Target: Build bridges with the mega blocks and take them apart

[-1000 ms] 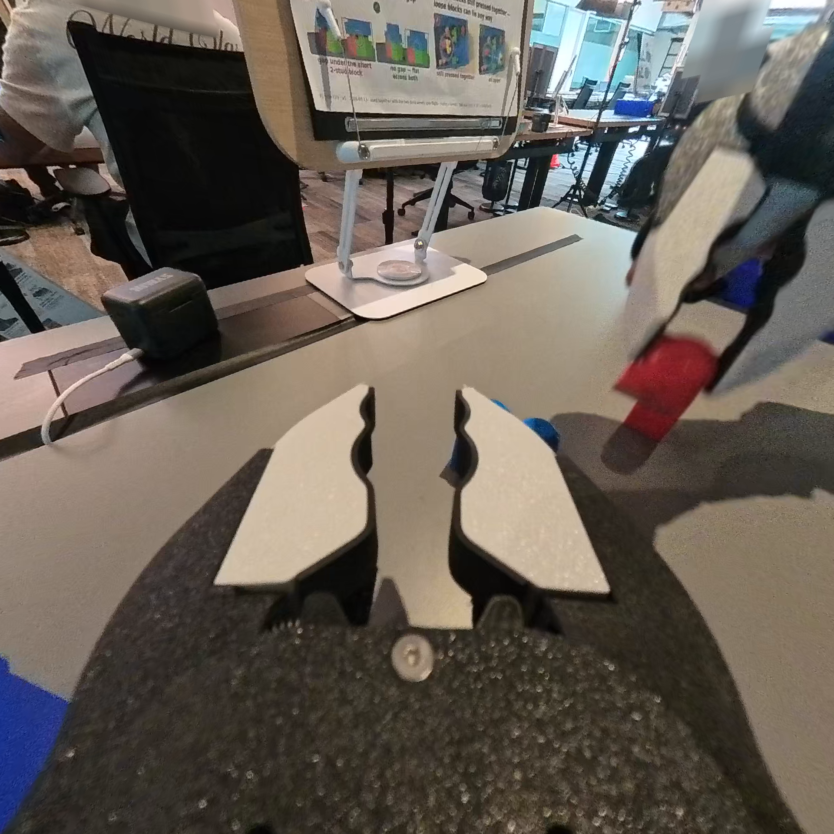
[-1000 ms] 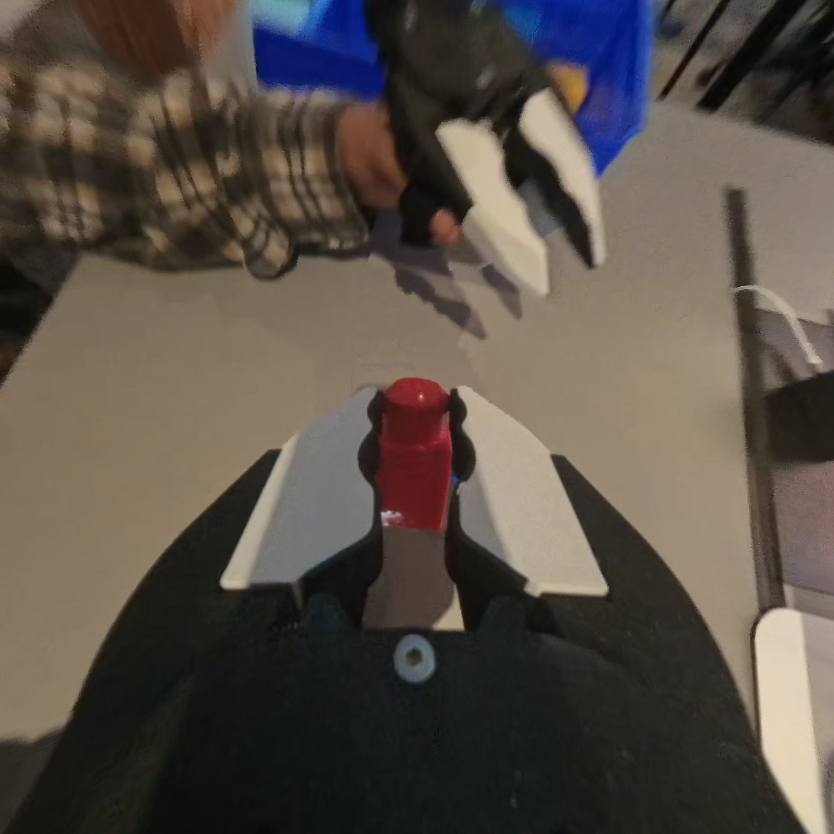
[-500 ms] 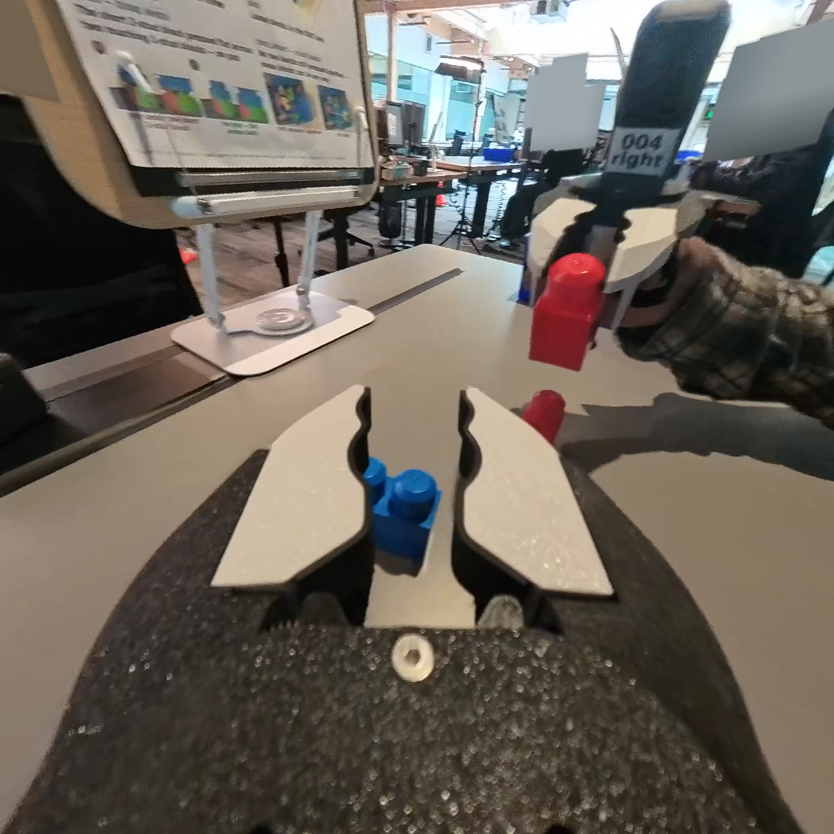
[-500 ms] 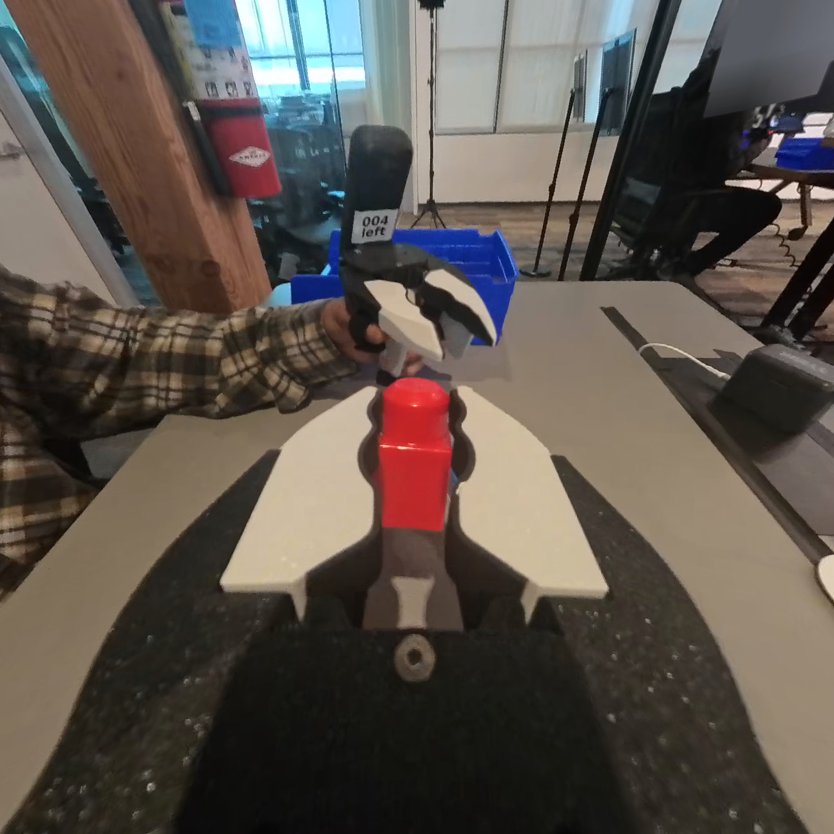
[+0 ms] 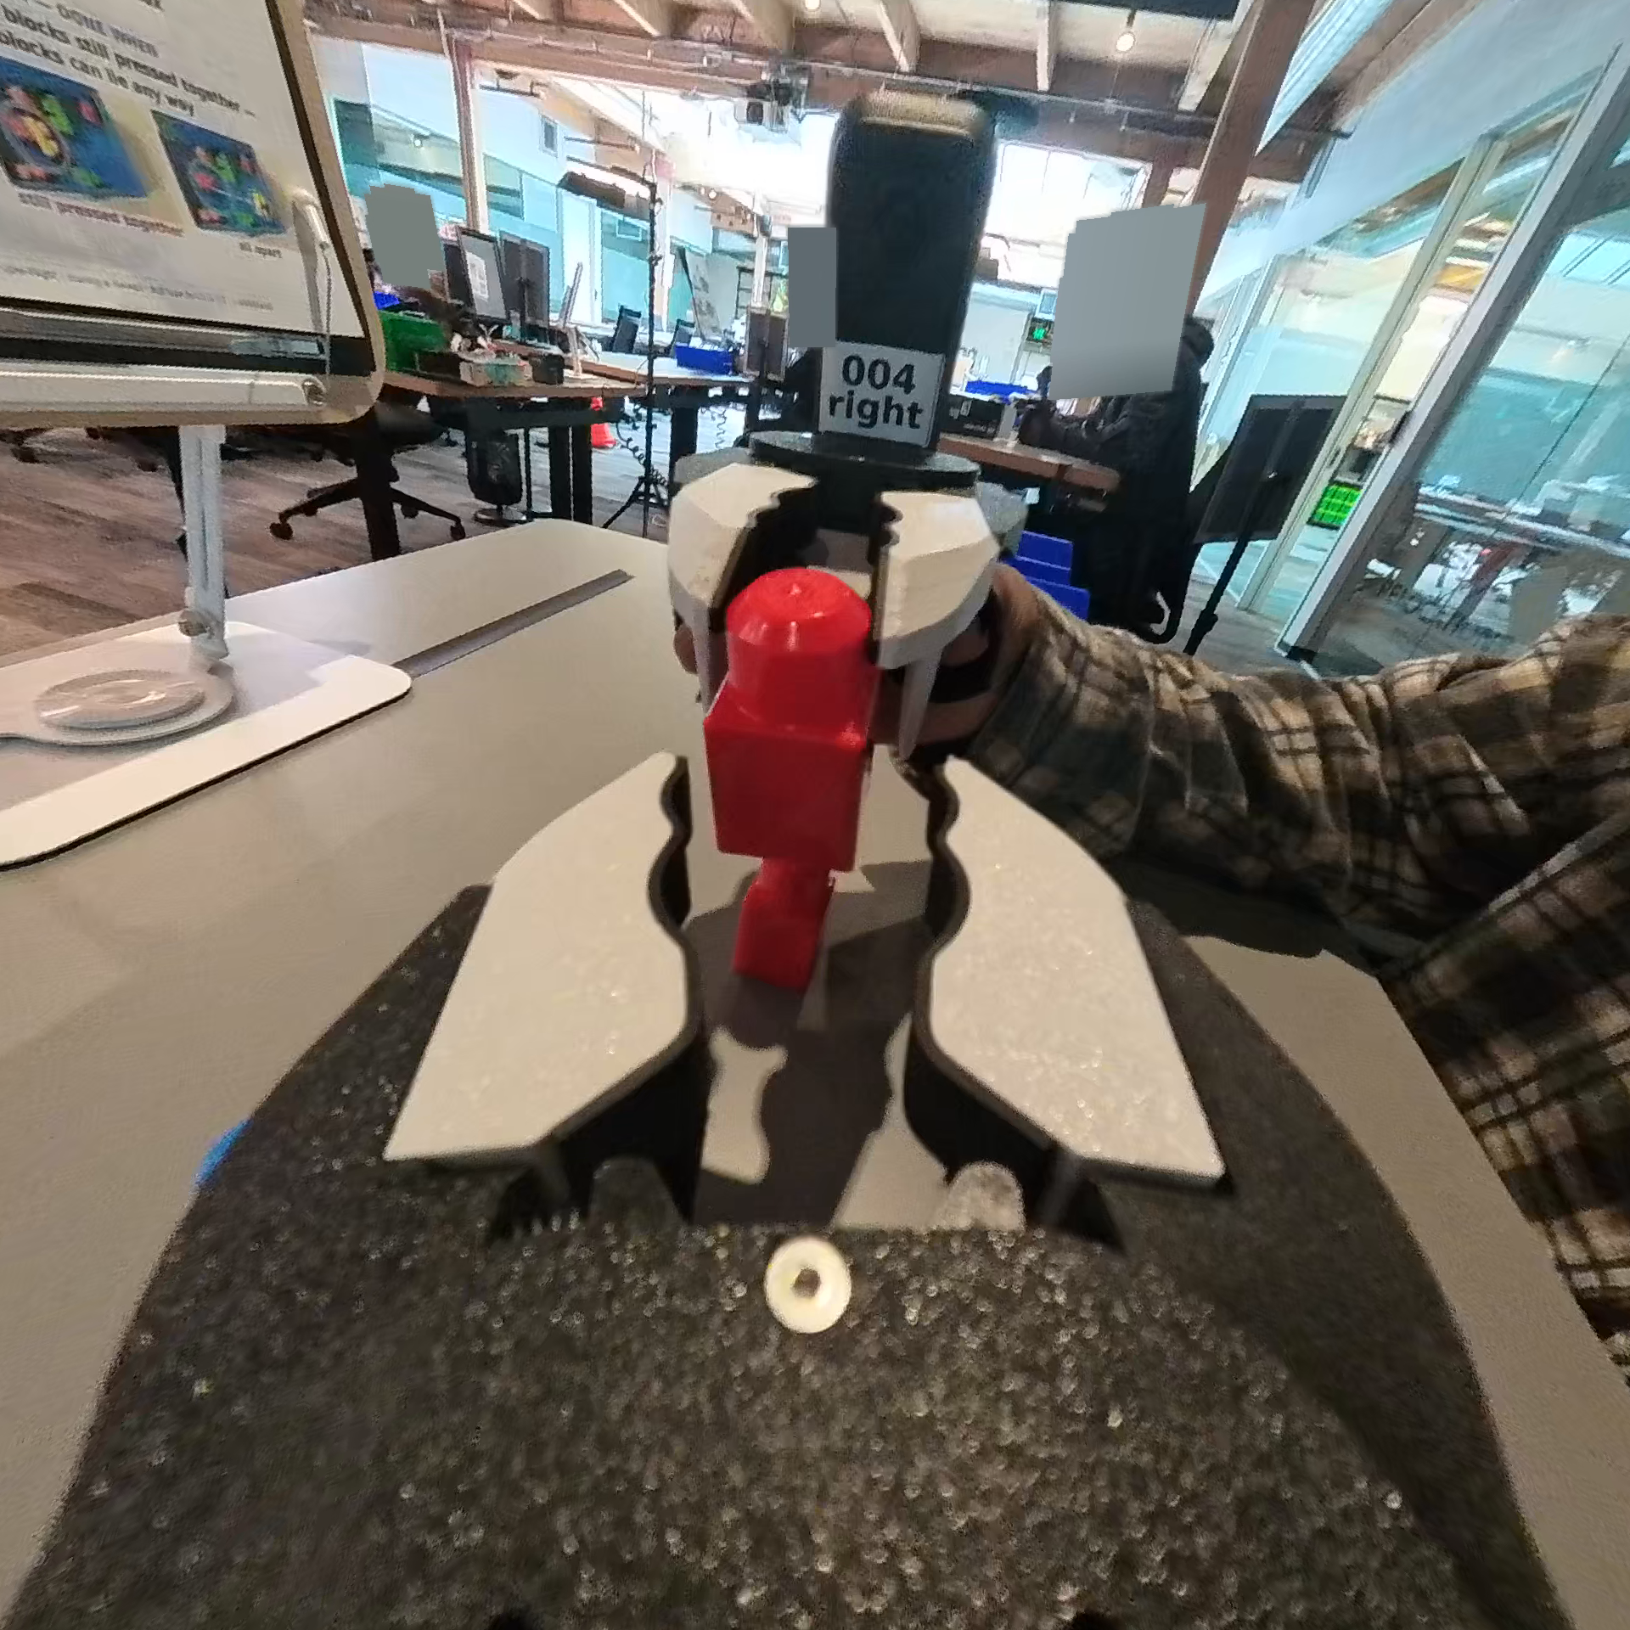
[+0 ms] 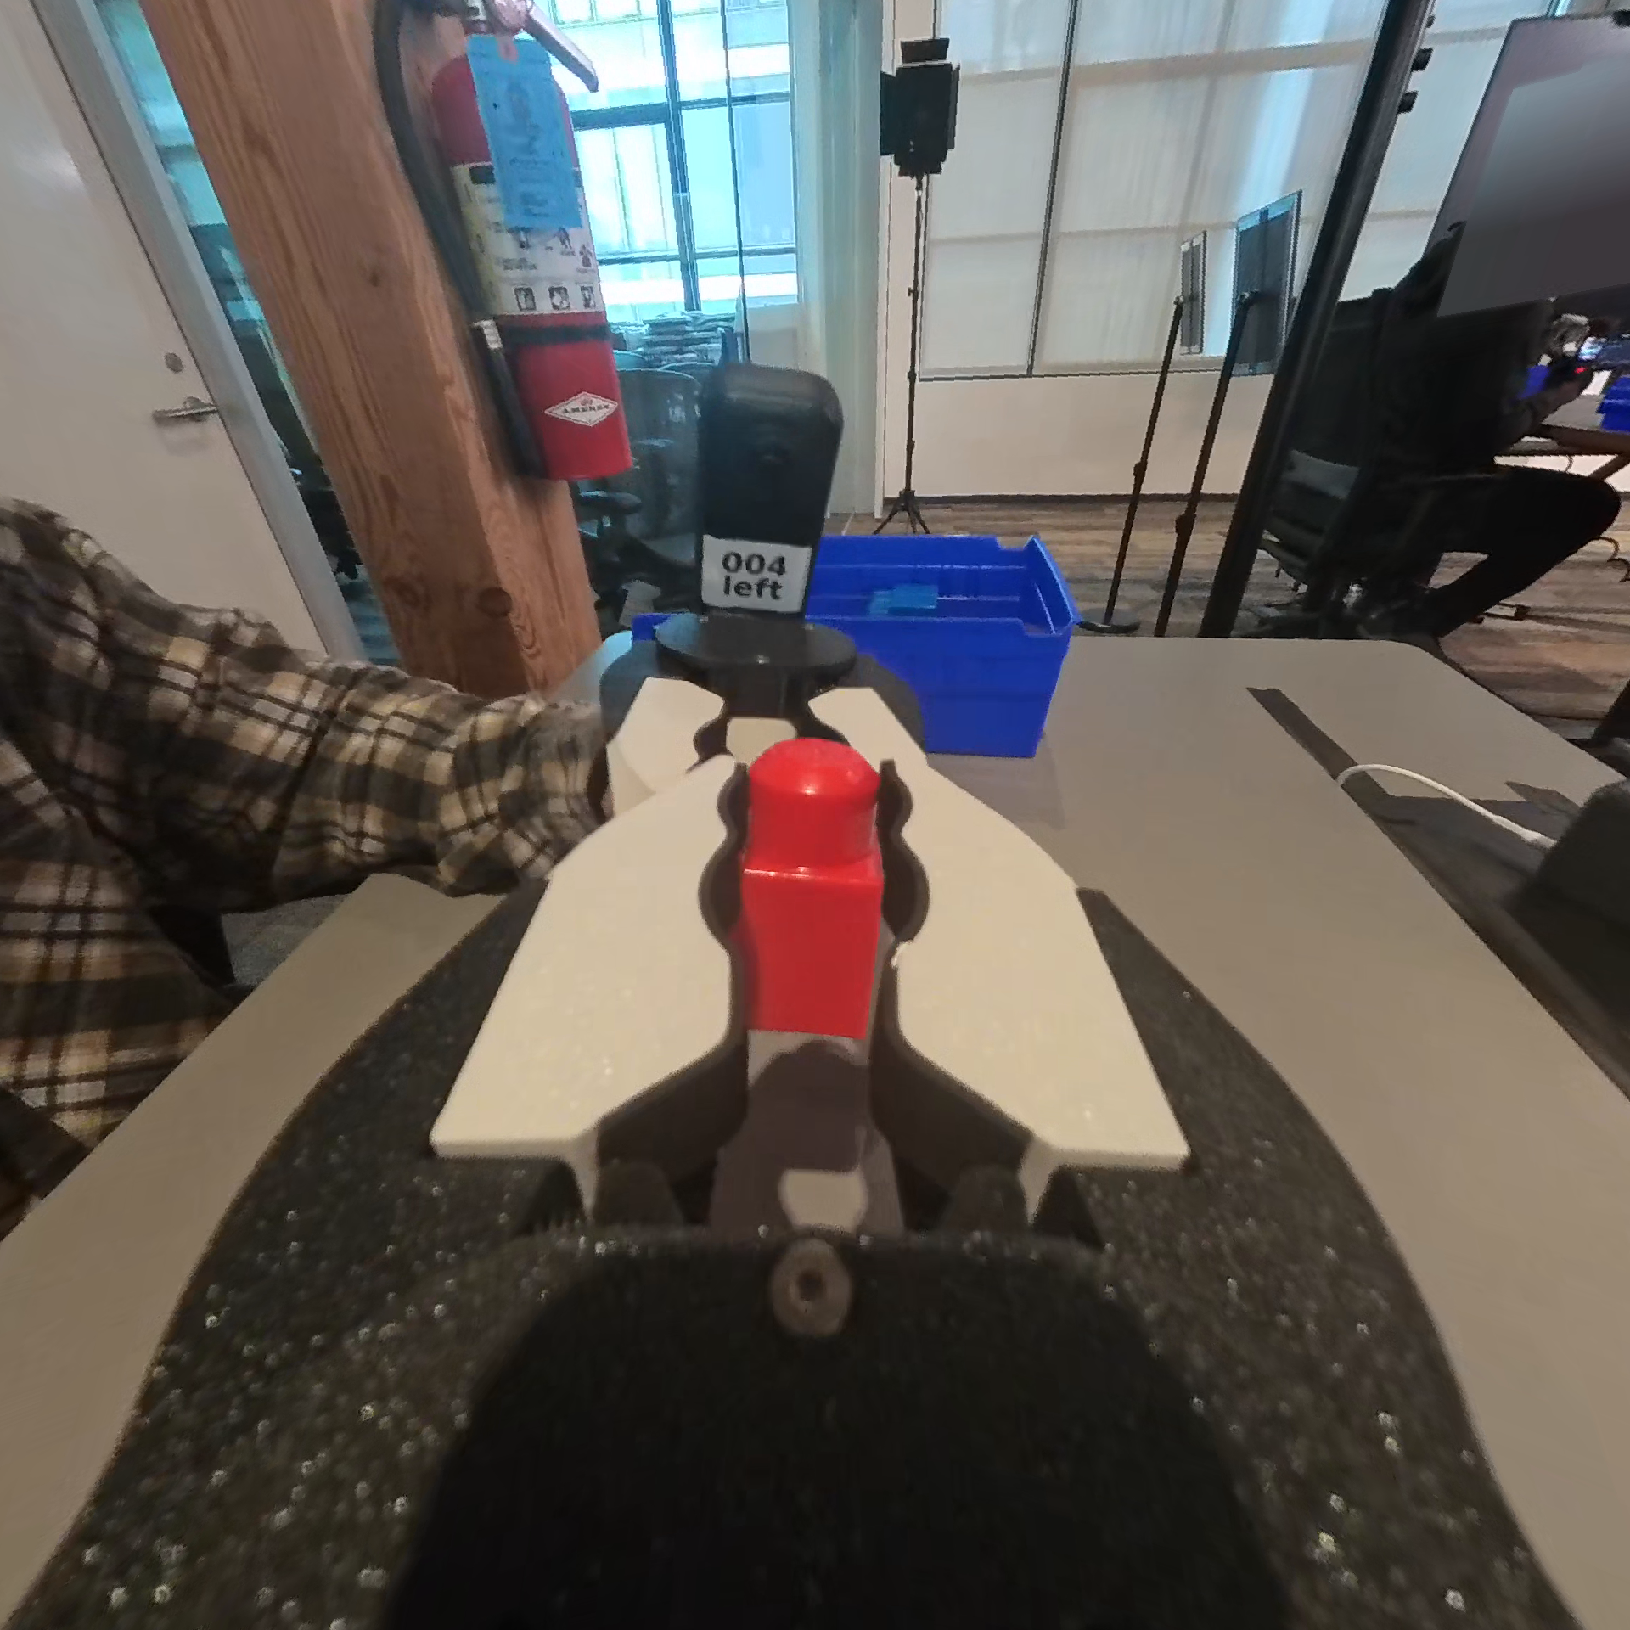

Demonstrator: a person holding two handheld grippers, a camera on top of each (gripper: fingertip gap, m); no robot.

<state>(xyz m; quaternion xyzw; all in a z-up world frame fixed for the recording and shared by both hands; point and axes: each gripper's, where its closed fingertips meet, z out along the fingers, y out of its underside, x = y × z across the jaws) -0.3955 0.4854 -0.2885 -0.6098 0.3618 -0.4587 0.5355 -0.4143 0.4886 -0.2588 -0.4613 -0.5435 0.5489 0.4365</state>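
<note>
Red plastic first: in the left wrist view the right gripper (image 5: pixel 816 679) faces the camera, clamped on a single-stud red block (image 5: pixel 789 750) by its side walls, stud up. It hangs just ahead of and above the left gripper (image 5: pixel 807 829), whose fingers stand apart with nothing between them, a moderate gap. A second red block (image 5: pixel 781 926) stands on the grey tabletop (image 5: pixel 265 926), right below the held one and just past the left fingertips. Cannot tell if the two blocks touch; they look nearly stacked. Plaid sleeve (image 5: pixel 1279 794) comes in from the right. Document stand (image 5: pixel 176 688) sits far off to the left.

Right wrist view: red block (image 6: pixel 811 900) sits clamped in the curved notch of the right gripper (image 6: pixel 807 794), stud poking past the fingertips. Left gripper (image 6: pixel 758 732) faces it directly ahead, very near, jaws parted. Blue bin (image 6: pixel 953 653) is behind it on the tabletop; lower block hidden here.

Handling, as judgement: hollow rigid plastic, light, not fragile, smooth and a bit slippery on flat faces. Best held across two opposite side walls, low on the body, leaving stud and open underside free. Pressing onto a stud needs square alignment and a firm push; the lower block is light enough to slide or tip, so bracing it with the left gripper seems sensible.
</note>
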